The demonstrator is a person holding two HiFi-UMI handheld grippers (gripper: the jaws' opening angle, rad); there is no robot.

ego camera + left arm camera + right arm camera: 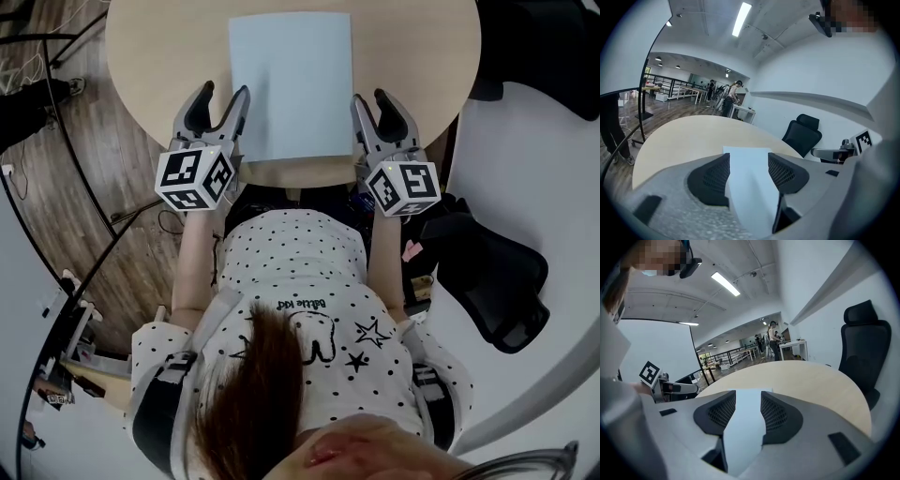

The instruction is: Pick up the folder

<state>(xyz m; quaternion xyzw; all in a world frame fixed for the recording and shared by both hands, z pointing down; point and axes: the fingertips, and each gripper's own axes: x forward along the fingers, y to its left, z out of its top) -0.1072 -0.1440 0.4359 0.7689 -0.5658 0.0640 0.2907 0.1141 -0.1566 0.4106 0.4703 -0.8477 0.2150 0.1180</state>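
so both sets of jaws are sitting apart and not pinching anything, with the left gripper (223,96) and right gripper (372,97) hovering at the near corners of the pale blue folder (291,84), which is lying flat on the round wooden bench (159,56) by its front edge
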